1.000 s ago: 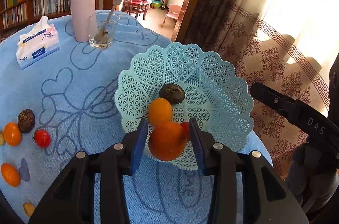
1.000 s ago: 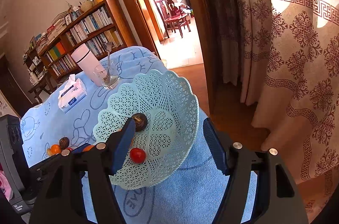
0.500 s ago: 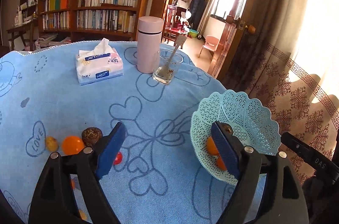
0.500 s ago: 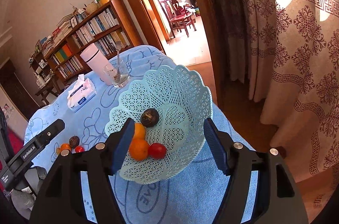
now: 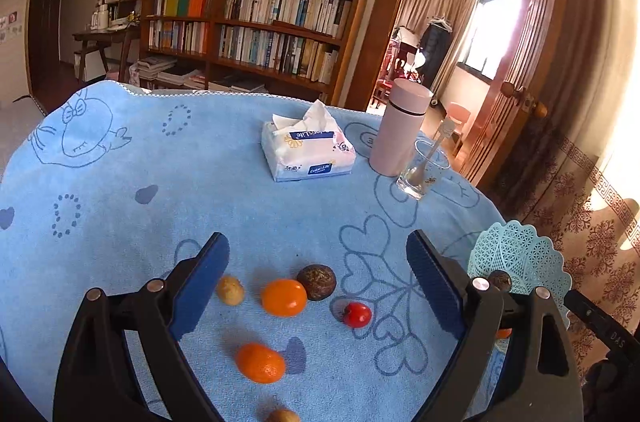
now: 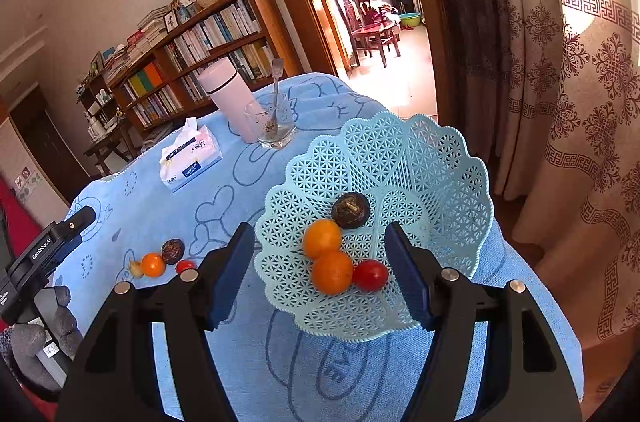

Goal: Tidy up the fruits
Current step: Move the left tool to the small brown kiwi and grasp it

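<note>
**Fruit on the blue cloth and in the lattice basket: items listed left to right, placed by the basket**

1. Left gripper (image 5: 318, 286): far left of the basket (image 6: 440, 158), over the loose fruit. Jaws spread wide, nothing between the pads; empty.
2. Small tan fruit (image 5: 230, 290): on the blue tablecloth (image 5: 200, 174), well left of the basket, just beside the left gripper's left finger.
3. Orange citrus (image 5: 284, 297): on the cloth, left of the basket, touching or nearly touching the dark fruit next to it.
4. Second orange citrus (image 5: 261, 362): on the cloth, nearer the camera than the first, apart from it.
5. Dark round fruit (image 5: 316, 282): on the cloth, left of the basket.
6. Cherry tomato (image 5: 357, 314): on the cloth, the loose piece nearest the basket.
7. Another tan fruit (image 5: 283, 415): at the bottom edge of the left wrist view, partly cut off.
8. Tissue pack (image 6: 190, 158), pink flask (image 6: 230, 106), glass with spoon (image 6: 274, 124): on the cloth behind and left of the basket.
9. Right gripper (image 6: 322, 276): at the basket's near rim, jaws about half open, one finger either side of the near rim, gripping nothing.
10. Basket contents: two oranges (image 6: 322, 238) touching, a dark fruit (image 6: 351, 210) behind them, a red tomato (image 6: 370, 275) to their right.
</note>
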Tool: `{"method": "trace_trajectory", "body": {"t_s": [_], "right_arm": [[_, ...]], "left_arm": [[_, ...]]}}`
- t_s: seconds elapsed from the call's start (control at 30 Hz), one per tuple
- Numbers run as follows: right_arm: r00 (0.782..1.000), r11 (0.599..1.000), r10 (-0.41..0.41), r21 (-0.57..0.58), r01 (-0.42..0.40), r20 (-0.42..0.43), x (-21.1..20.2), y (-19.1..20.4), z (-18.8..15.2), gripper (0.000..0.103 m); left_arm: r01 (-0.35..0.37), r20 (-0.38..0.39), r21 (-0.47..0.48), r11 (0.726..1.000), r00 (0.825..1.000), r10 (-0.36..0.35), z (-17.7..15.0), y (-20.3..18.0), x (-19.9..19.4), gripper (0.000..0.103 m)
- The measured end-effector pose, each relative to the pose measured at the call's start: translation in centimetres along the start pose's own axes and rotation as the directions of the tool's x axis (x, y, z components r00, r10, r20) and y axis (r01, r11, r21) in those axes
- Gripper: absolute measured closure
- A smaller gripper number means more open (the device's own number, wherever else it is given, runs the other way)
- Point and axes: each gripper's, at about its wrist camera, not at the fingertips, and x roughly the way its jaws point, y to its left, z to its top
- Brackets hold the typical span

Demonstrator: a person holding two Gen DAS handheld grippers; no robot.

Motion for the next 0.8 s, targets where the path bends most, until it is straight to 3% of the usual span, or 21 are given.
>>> {"method": "trace_trajectory", "body": {"t_s": [0.27,0.4,0.8], "right_arm": [[0.999,0.999,0.016,-0.032,-0.017,-0.034,1.1,1.9,-0.5,0.034],[0.999,0.999,0.018,-0.046,-0.02,-0.051,1.8,2.8,-0.6,0.034],[0.994,0.996,0.027,-0.082,-0.036,-0.109,4.1,4.6,-1.3,0.034]], "left_arm": [[-0.115,-0.052,-0.06,0.992,0.992,0.112,-0.9,4.7,1.9,0.013],[-0.131,-0.1,-0.063,0.989,0.987,0.124,-2.1,6.0,3.5,0.014],[-0.112,-0.213,-0.06,0.992,0.972,0.097,-4.5,7.5,8.0,0.044]]}}
